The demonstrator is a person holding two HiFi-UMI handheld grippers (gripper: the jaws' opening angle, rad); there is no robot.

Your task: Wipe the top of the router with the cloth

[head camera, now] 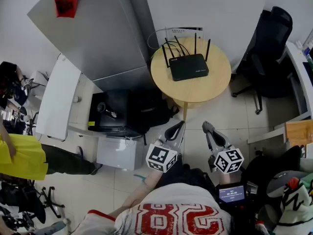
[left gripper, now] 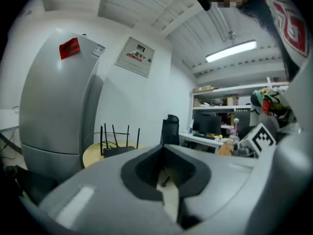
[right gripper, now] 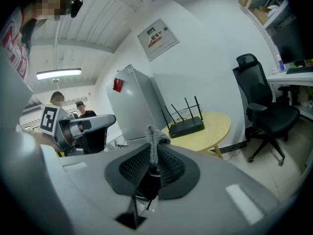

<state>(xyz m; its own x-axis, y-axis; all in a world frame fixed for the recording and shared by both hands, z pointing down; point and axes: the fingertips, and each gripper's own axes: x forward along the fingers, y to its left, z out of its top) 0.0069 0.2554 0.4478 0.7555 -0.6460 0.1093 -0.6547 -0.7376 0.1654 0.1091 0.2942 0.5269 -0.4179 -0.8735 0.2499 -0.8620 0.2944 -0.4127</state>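
The black router with several upright antennas lies on a round yellow table ahead of me. Both grippers hang low in front of my body, well short of the table. My right gripper is shut on a grey cloth, and a tuft of it sticks up past the closed jaws. In the right gripper view the router lies beyond that tuft. My left gripper is just to the left, its jaws closed with nothing between them. It looks towards the router from the side.
A tall grey fridge stands left of the table. Black bags and a white box sit on the floor between the fridge and me. A black office chair stands at the right. At the far left is a person in yellow.
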